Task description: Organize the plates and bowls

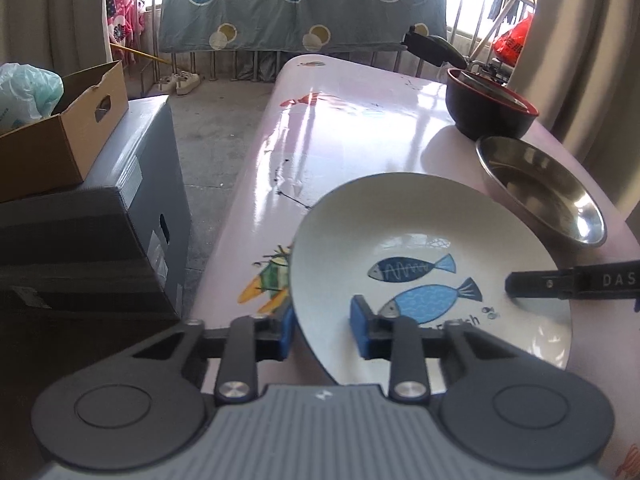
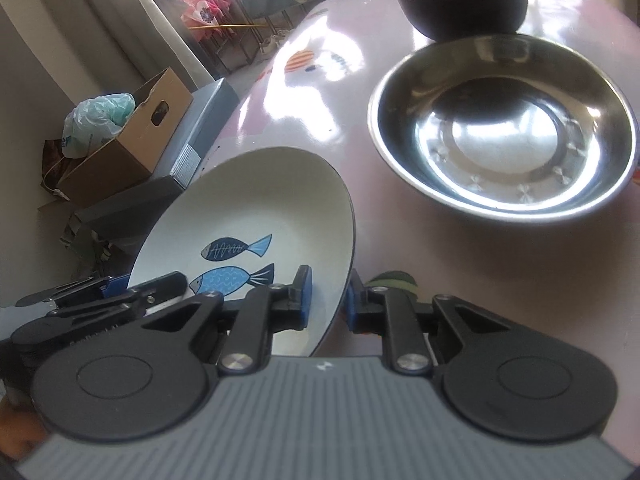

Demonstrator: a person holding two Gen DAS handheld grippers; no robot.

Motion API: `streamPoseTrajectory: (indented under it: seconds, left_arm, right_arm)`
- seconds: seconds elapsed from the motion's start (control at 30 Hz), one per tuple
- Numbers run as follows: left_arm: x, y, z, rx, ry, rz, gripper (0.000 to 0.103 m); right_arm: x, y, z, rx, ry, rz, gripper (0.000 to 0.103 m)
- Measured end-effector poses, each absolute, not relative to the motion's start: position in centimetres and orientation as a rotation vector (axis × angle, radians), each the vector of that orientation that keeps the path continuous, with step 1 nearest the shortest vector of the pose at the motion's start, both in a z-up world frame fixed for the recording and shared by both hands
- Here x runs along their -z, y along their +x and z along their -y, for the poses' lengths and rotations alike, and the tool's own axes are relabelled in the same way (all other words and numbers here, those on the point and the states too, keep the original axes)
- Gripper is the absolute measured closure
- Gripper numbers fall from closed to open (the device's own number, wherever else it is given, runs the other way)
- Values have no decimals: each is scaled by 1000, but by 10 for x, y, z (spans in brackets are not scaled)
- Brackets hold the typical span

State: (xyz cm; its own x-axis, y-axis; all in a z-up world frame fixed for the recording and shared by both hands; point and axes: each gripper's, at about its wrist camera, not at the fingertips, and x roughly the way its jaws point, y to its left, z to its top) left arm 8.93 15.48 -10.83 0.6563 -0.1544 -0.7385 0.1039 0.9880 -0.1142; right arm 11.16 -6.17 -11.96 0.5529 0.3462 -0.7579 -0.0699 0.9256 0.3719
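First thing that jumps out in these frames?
The white fish plate, tilted near the table's left edge, with both claws at its rim: left claw and right claw, one pad over and one under. Beyond it sits a shiny steel bowl, then stacked dark bowls.

Bright daylight from the window [image 1: 472,4] behind, blown out to white. Strong glare streaks on the glossy table [image 1: 320,140], a hot patch in the steel dish [image 2: 508,148]. Soft shadows beside the dark bowl [image 1: 490,106]. Heavy fisheye bending and dark vignette at corners; near gripper bodies slightly soft.
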Motion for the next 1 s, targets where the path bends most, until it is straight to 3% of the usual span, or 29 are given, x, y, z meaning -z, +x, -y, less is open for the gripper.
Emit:
streamPoseTrajectory:
  seconds: [0.17, 1.0]
  left_arm:
    - [106, 95, -166, 149, -118, -841, 86]
    - [92, 91, -154, 68, -55, -773, 89]
  right_arm:
    - [122, 116, 66, -249, 331, -953, 89]
    - [104, 121, 60, -223, 288, -903, 93]
